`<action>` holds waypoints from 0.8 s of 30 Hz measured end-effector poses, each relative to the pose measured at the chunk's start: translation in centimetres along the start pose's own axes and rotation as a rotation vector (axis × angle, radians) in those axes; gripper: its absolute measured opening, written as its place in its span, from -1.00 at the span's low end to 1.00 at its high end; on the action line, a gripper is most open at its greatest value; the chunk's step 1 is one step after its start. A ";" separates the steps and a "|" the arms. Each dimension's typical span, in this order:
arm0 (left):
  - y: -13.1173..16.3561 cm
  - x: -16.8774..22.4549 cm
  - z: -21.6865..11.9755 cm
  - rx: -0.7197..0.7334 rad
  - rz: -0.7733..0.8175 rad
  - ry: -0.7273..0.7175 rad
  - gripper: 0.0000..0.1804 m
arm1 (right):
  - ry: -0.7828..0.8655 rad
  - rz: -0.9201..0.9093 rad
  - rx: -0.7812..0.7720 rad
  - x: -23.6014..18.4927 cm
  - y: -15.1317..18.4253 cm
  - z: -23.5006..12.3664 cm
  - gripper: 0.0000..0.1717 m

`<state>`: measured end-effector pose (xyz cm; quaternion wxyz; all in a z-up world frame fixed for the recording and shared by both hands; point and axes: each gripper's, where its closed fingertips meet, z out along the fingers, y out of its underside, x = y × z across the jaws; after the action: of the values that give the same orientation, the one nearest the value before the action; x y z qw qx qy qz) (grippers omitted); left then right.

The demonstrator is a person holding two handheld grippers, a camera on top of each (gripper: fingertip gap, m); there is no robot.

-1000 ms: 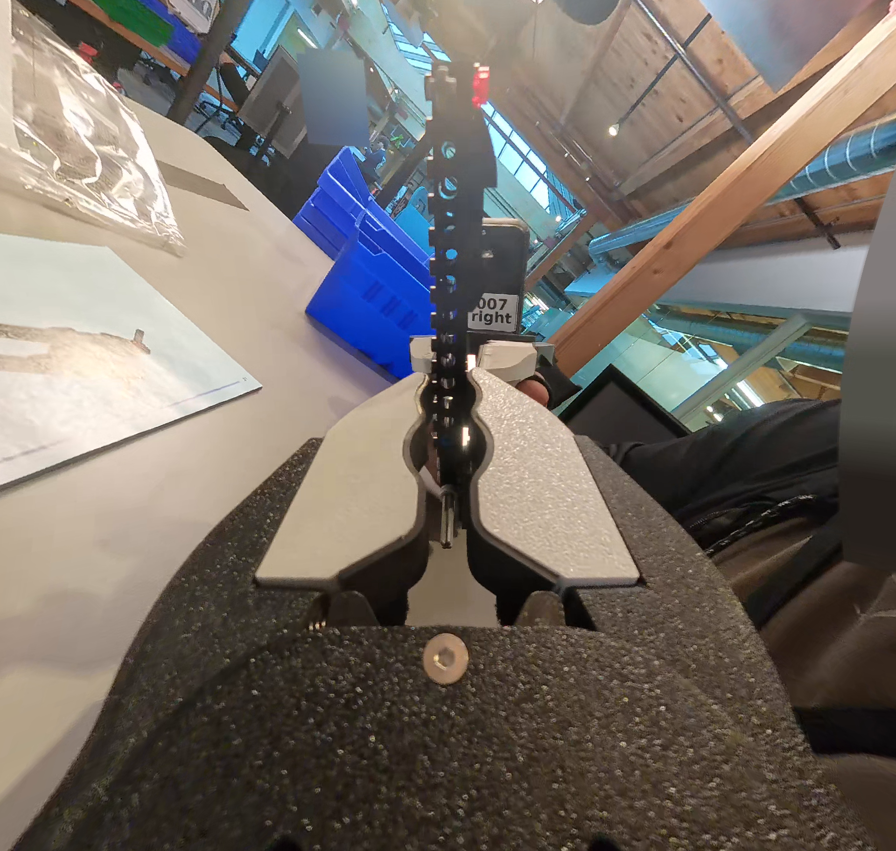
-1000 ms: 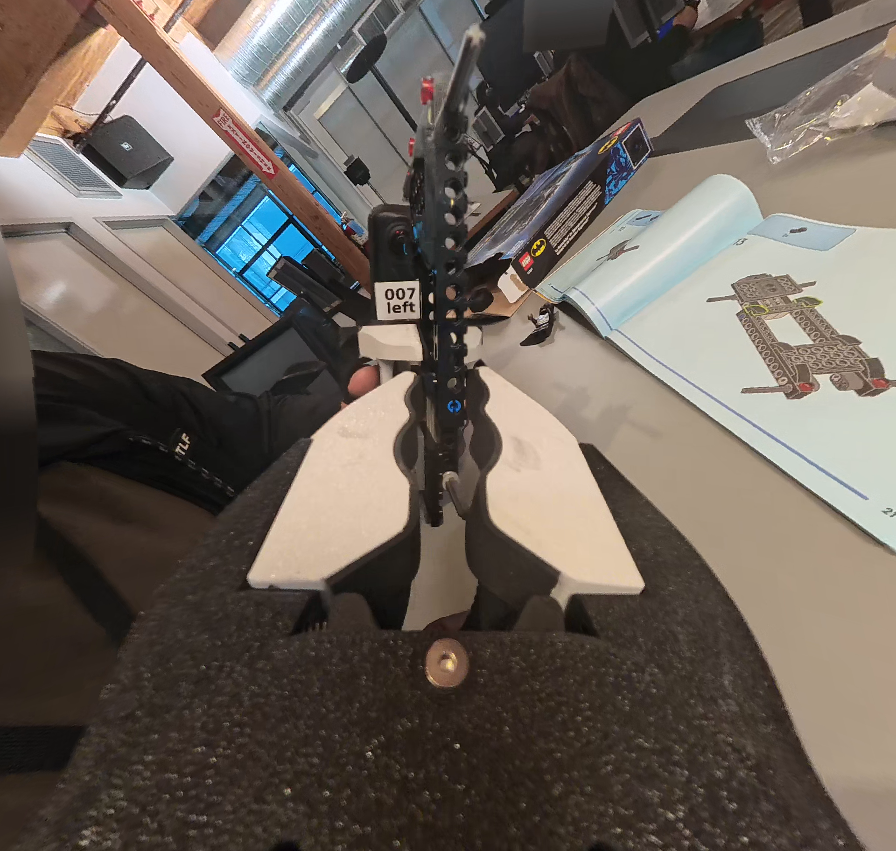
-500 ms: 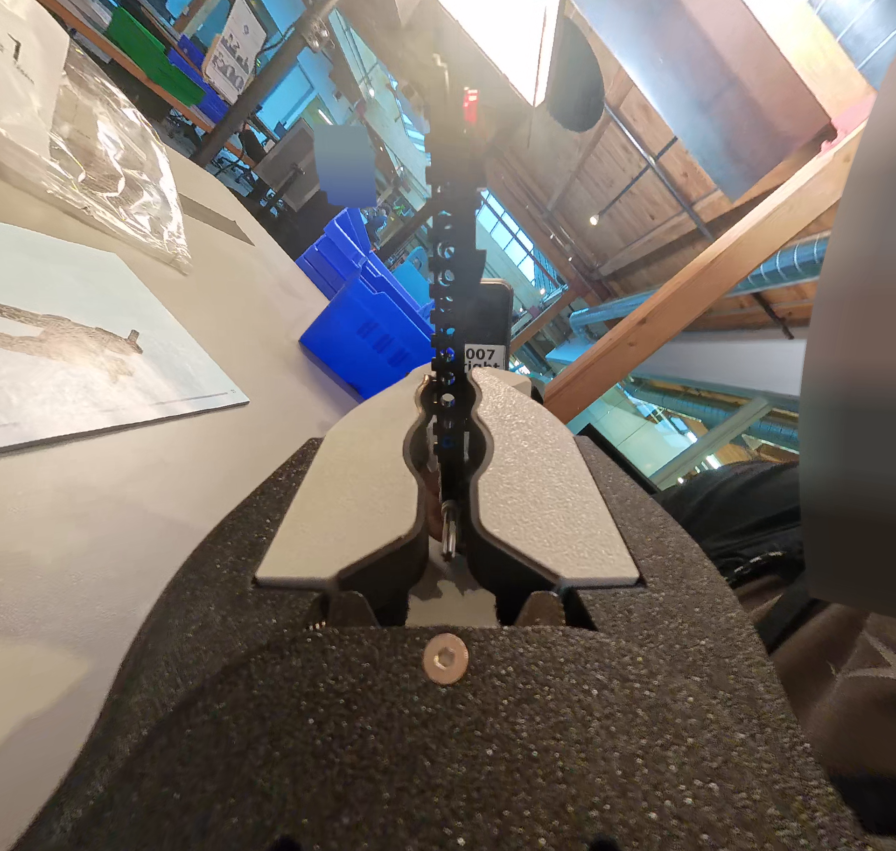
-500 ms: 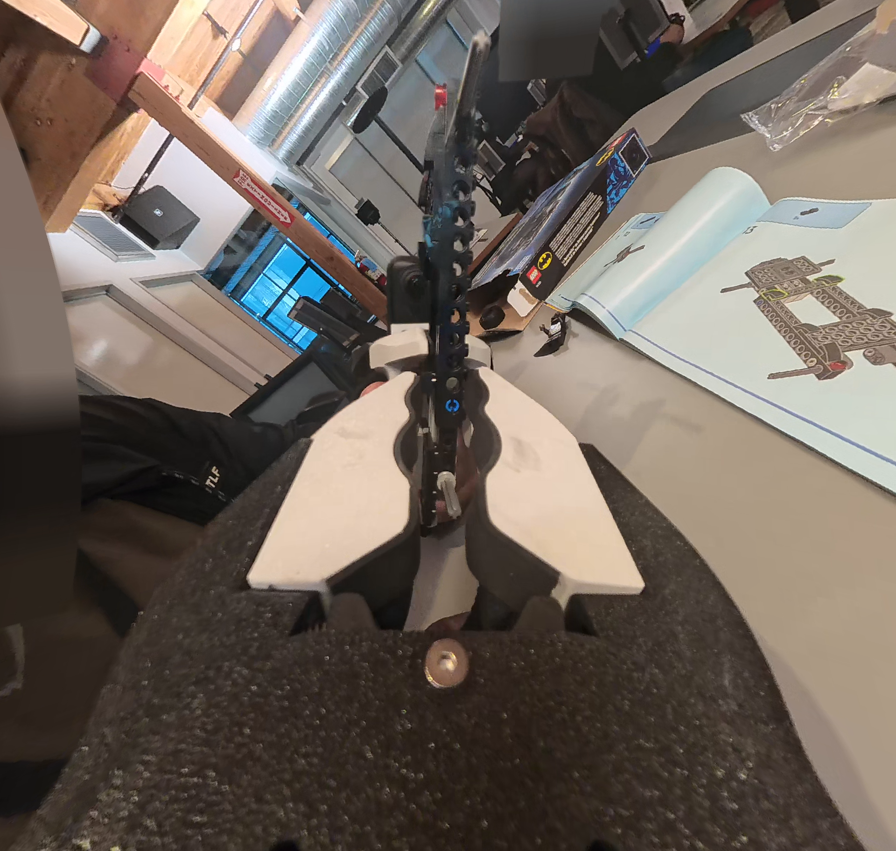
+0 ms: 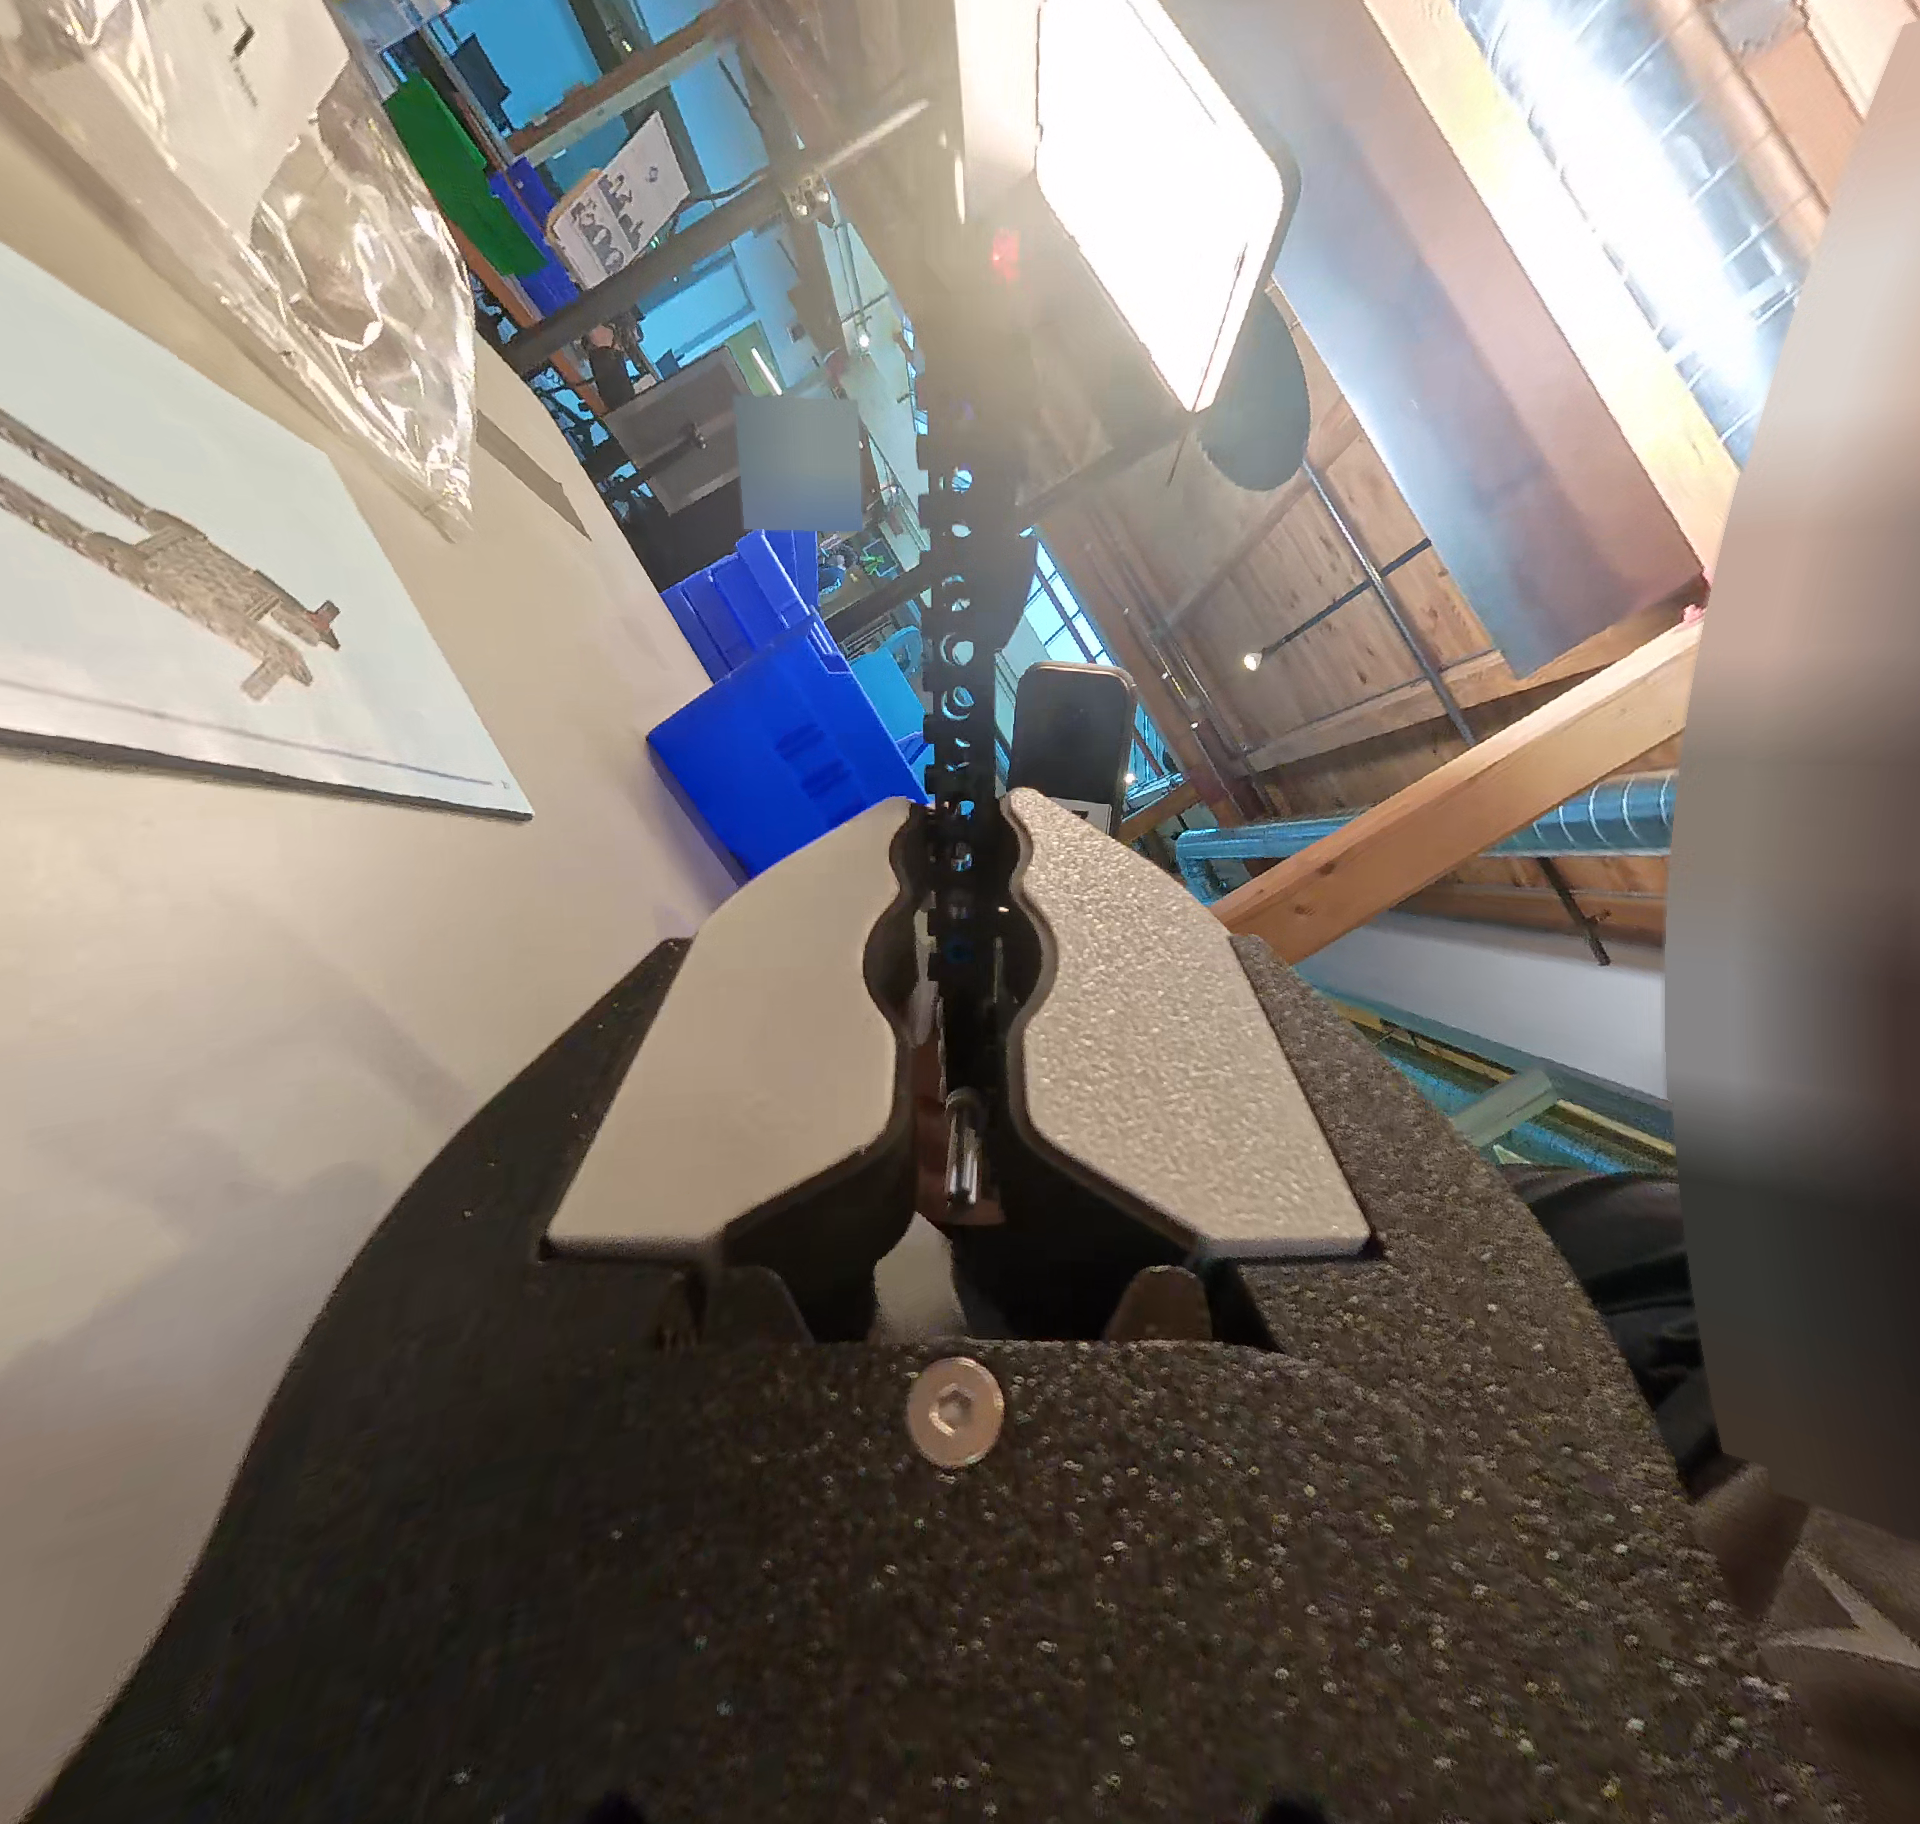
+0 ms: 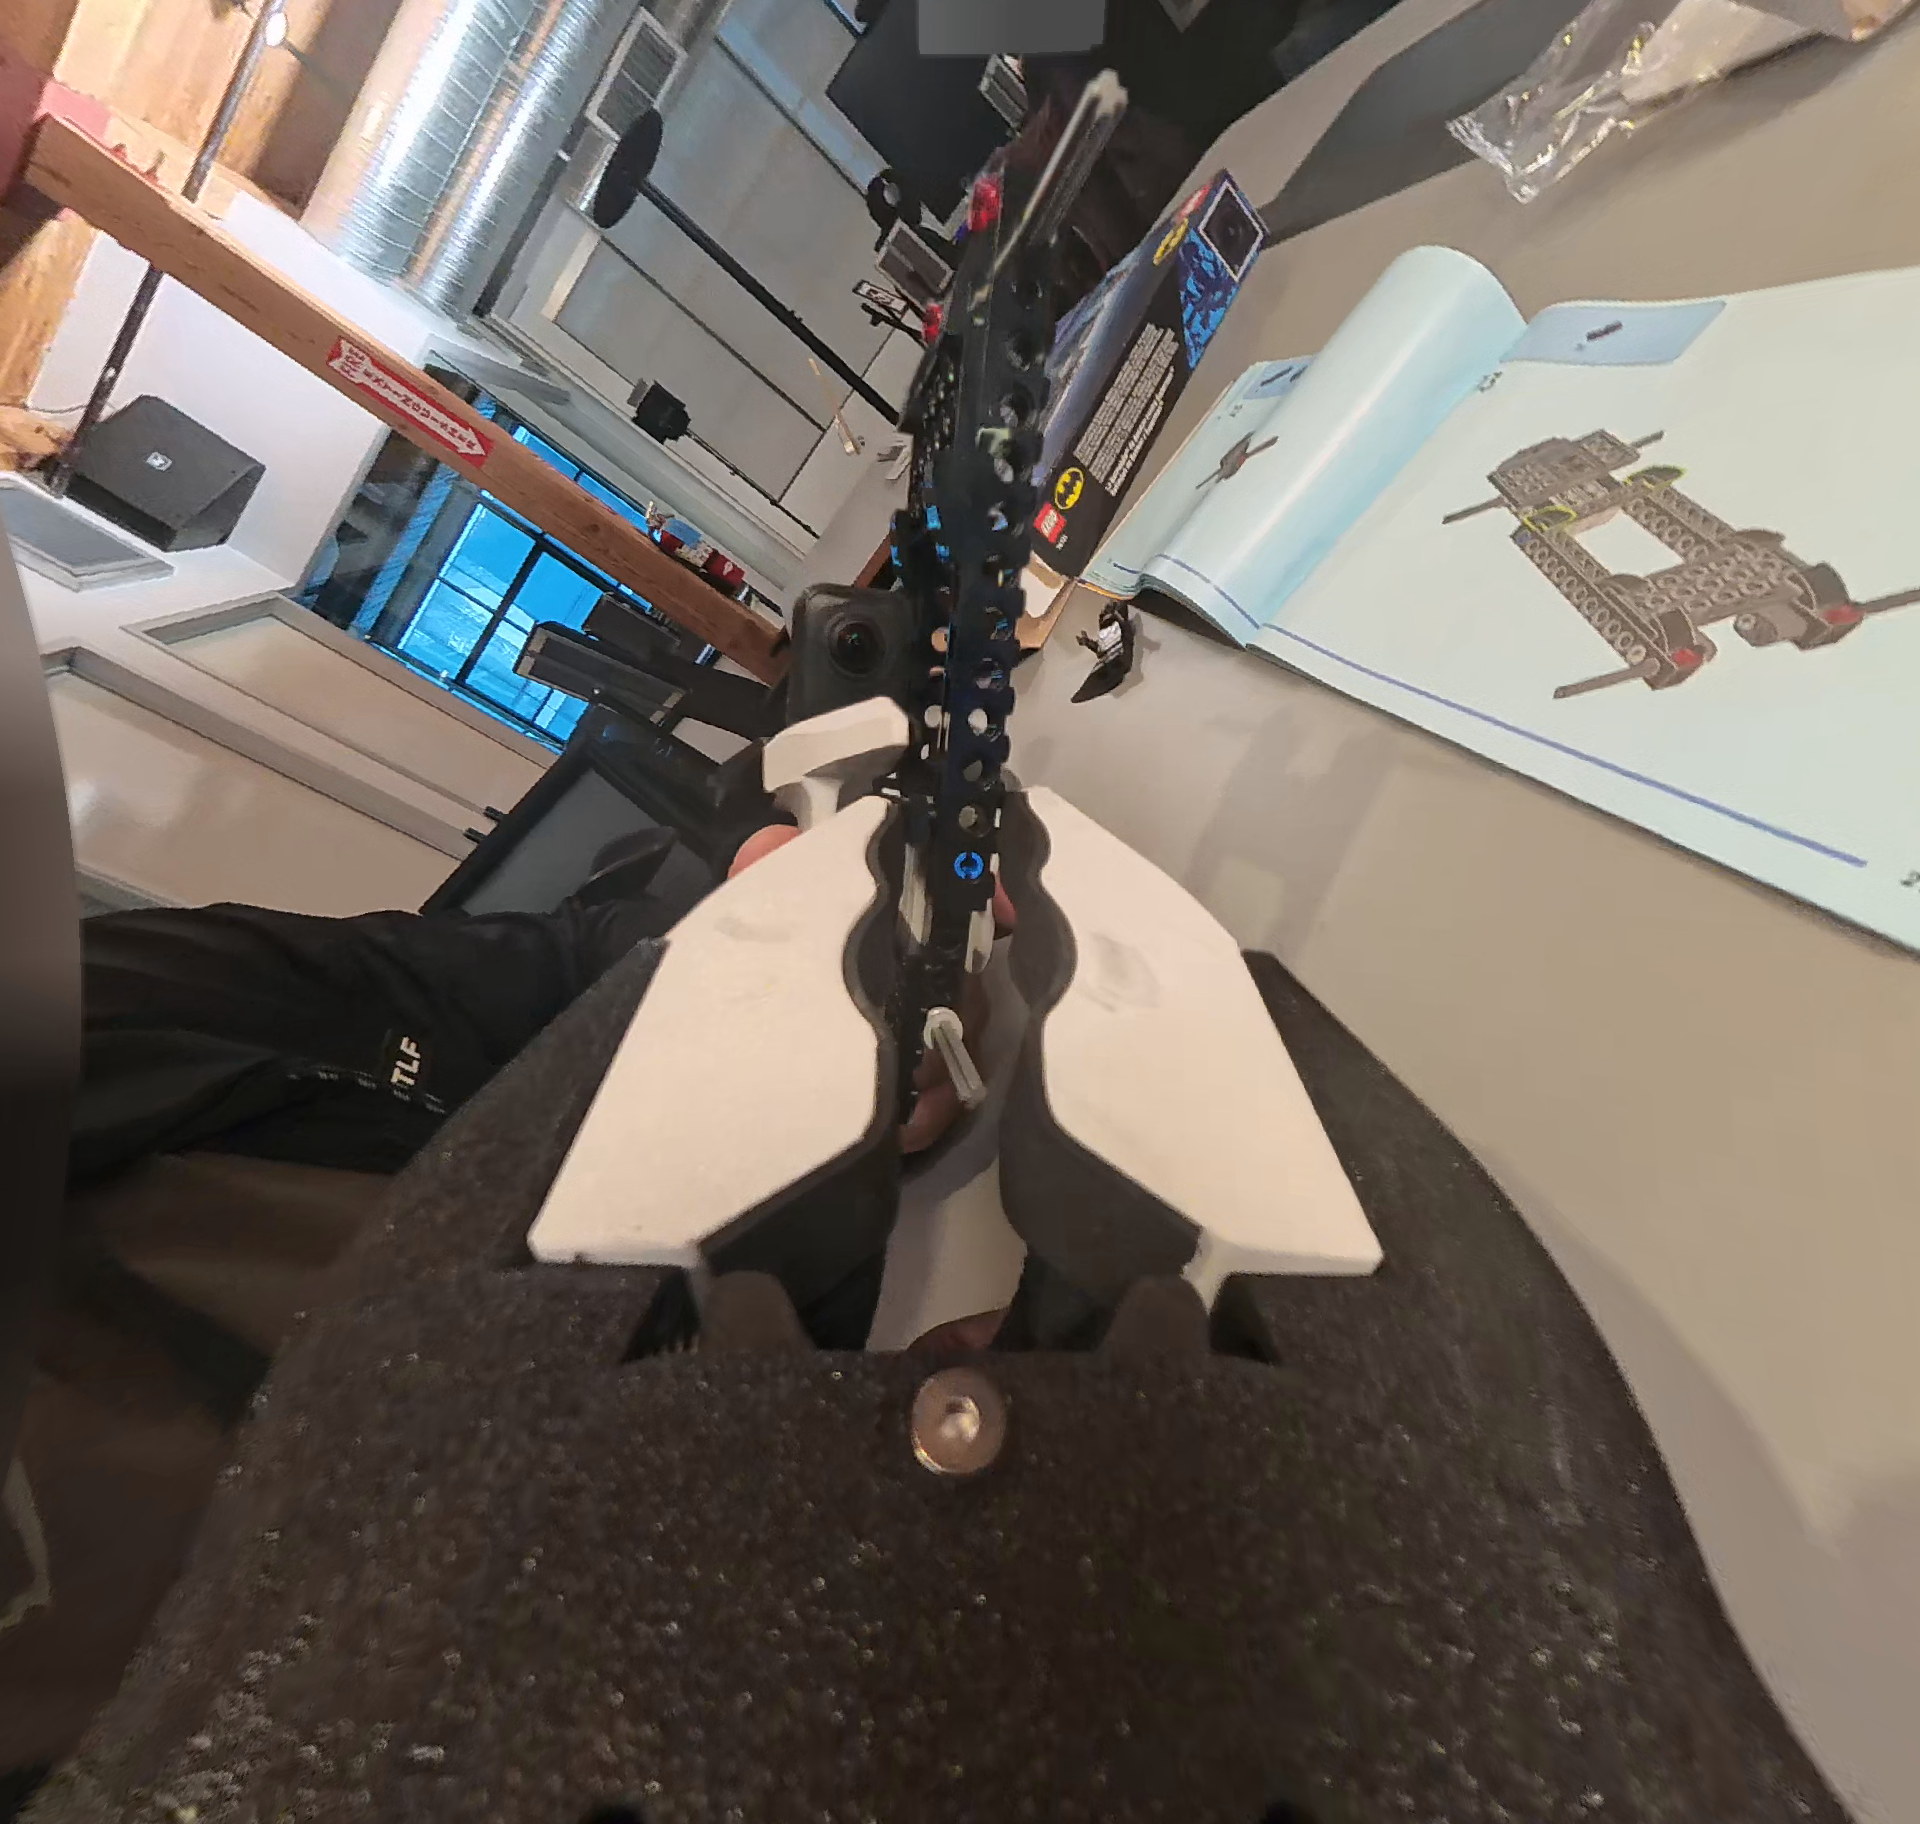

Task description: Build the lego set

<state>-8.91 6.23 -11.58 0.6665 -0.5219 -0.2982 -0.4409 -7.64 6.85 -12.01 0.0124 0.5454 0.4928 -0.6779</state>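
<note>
Two hand-held grippers were recorded, both clamped on one black perforated brick-built frame with blue pins (image 5: 961, 694), seized from opposite ends and raised clear of the grey table (image 5: 260, 995).

Item 1: left gripper (image 5: 961, 824). Its grey textured fingers (image 5: 1101, 933) pressed the frame's edge from both sides; the frame ran on away from the camera, edge-on, with a short grey axle (image 5: 964, 1146) jutting back between the fingers. The opposing grip was probably meant to steady the long, thin build at both ends.

Item 2: right gripper (image 6: 961, 808). Its white fingers (image 6: 1122, 943) were closed on the same frame (image 6: 982, 548), a grey axle stub (image 6: 956, 1052) at the rear. The other gripper's fingertip and camera showed just beyond the frame.

Item 3: pale-blue open instruction booklet (image 6: 1621, 569), flat on the table to the right of the right gripper, showing a drawing of a grey frame (presumably kept in sight for reference).

Item 4: dark printed cardboard box (image 6: 1143, 372), past the booklet.

Item 5: clear plastic bag of parts (image 5: 343, 247), at the table's far side.

Item 6: blue plastic bins (image 5: 779, 735), beyond the table edge.
</note>
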 end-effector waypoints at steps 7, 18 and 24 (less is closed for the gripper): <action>0.3 -0.1 0.2 -0.043 -0.011 0.010 -0.87 | -0.042 0.126 0.003 0.4 0.0 -0.2 -0.81; 1.7 0.4 0.5 -0.249 0.015 0.071 -0.83 | -0.050 0.136 -0.048 0.5 -0.2 -0.8 -0.81; 1.6 0.0 0.5 -0.214 -0.124 0.090 -0.86 | -0.048 0.144 -0.053 0.7 -0.2 -0.7 -0.80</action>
<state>-7.47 6.84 -12.10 0.5913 -0.5501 -0.2509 -0.5336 -7.53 7.80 -12.38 0.0875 0.5624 0.4697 -0.6749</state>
